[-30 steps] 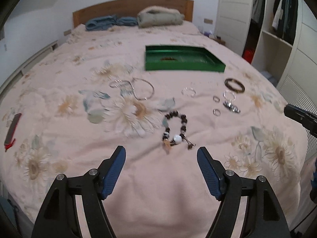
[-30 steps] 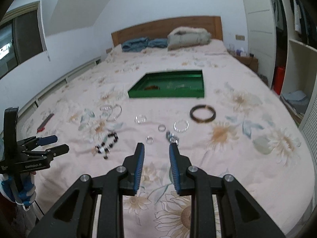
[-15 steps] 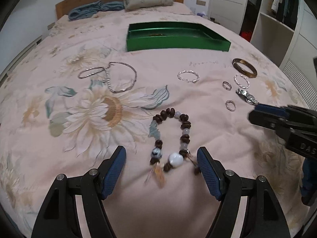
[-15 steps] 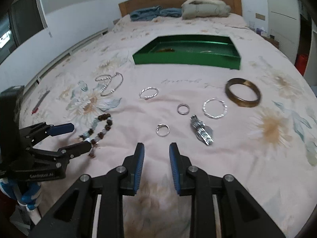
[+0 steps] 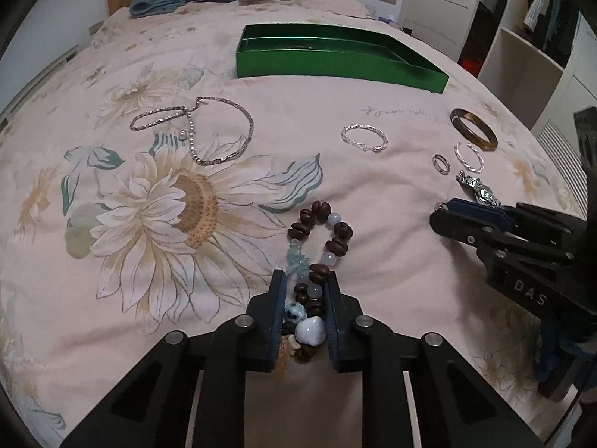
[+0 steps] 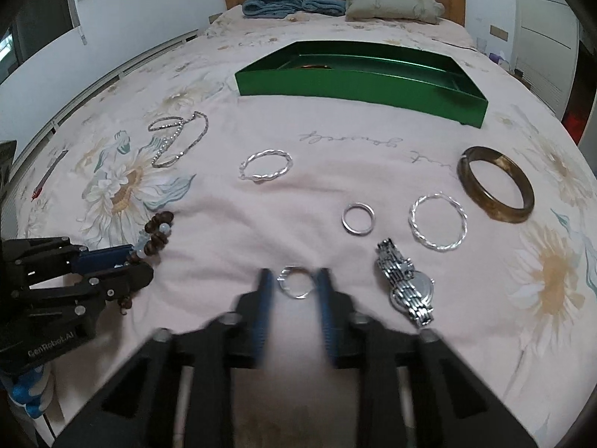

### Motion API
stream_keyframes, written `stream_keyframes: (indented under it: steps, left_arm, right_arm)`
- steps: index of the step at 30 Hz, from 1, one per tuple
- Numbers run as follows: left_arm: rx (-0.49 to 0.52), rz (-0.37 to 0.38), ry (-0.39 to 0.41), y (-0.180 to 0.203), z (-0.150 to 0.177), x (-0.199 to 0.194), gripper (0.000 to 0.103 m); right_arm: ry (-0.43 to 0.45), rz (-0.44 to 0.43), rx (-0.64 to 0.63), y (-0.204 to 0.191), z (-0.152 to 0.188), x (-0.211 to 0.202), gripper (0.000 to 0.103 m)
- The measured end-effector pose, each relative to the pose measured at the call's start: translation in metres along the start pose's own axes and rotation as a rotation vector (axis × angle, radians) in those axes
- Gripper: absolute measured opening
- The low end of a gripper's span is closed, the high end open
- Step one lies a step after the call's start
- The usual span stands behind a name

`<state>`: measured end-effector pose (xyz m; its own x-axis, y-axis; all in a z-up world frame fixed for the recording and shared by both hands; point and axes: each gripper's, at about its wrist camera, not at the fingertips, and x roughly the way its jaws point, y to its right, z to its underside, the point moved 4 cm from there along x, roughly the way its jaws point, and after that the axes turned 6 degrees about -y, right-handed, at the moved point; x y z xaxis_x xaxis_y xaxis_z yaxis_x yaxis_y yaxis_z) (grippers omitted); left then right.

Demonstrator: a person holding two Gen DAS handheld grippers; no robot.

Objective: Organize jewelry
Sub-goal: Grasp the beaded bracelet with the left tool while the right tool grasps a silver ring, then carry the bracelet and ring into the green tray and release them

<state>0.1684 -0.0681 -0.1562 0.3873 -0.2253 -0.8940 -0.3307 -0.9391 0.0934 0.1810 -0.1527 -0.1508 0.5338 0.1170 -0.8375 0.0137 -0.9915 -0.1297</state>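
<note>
My left gripper (image 5: 305,280) is shut on the near end of a brown and pale-blue beaded bracelet (image 5: 321,231) that lies on the floral bedspread; it also shows in the right wrist view (image 6: 155,233). My right gripper (image 6: 294,280) is open, its blurred fingers either side of a small silver ring (image 6: 296,282). A green tray (image 6: 358,74) stands further back and holds some pieces. The right gripper appears in the left wrist view (image 5: 470,212).
On the bedspread lie a silver chain necklace (image 5: 212,130), a twisted silver bangle (image 6: 265,164), a plain ring (image 6: 358,217), a twisted hoop (image 6: 438,221), a brown bangle (image 6: 496,188) and a silver watch (image 6: 406,282). Wardrobe shelves stand at the right.
My left gripper came down and closed on the beaded bracelet. My right gripper moved down and forward to the small ring and opened wider around it.
</note>
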Motion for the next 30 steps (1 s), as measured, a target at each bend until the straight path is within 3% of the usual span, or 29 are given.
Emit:
stream_keyframes:
  steps: [7, 16, 30]
  left_arm:
    - [-0.024, 0.015, 0.077, -0.003, 0.003, -0.043, 0.009]
    - [-0.026, 0.033, 0.238, -0.005, -0.009, -0.130, 0.009]
    - [0.012, -0.011, 0.480, -0.006, -0.079, -0.273, 0.009]
  right_arm:
    - [0.077, 0.003, -0.019, -0.013, 0.009, -0.045, 0.019]
    - [0.251, 0.031, -0.058, -0.038, -0.004, -0.148, 0.019]
    - [0.466, 0.105, -0.040, -0.048, -0.064, -0.285, 0.019]
